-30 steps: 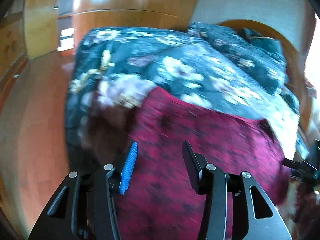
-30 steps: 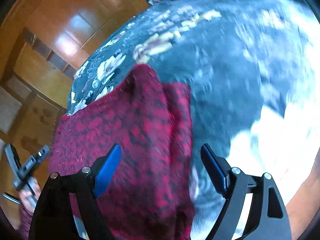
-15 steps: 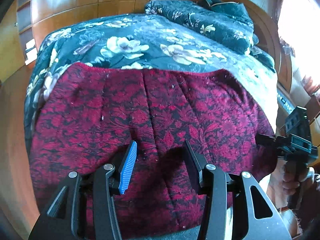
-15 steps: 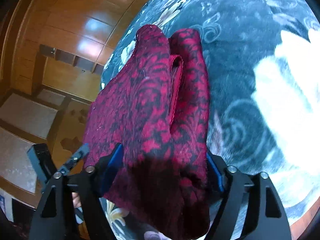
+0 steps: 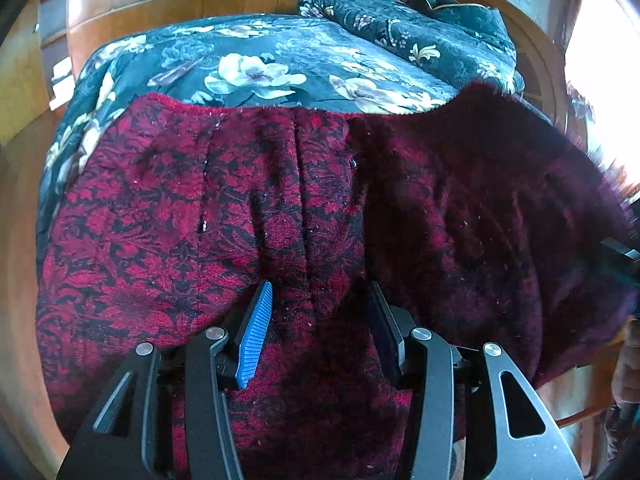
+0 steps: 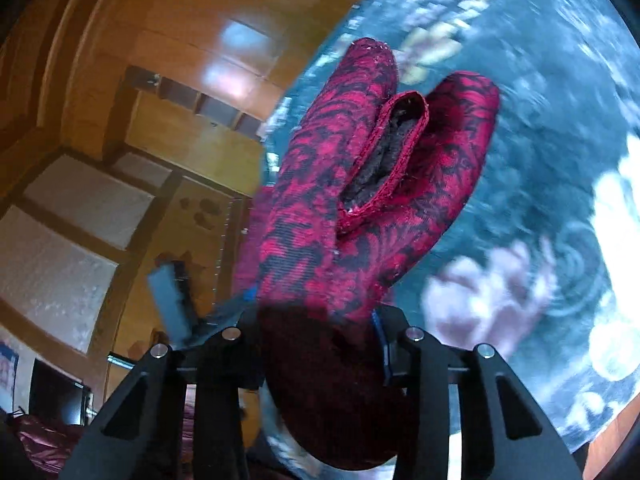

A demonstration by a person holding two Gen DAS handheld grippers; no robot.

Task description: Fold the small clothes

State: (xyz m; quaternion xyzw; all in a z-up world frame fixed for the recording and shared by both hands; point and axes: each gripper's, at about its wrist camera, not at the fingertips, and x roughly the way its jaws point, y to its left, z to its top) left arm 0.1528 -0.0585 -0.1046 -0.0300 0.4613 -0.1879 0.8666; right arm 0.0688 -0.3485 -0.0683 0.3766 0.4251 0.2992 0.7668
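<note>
Fingers of the right gripper (image 6: 320,344) are closed on a bunched fold of the red-and-black patterned garment (image 5: 224,216), lifting that side clear of the bed (image 5: 256,52). Fingers of the left gripper (image 5: 318,320) stand apart, gripping nothing, poised over the cloth near its close edge. The rest of the garment lies spread on the floral bedspread (image 6: 560,128), its raised right flap in shadow.
</note>
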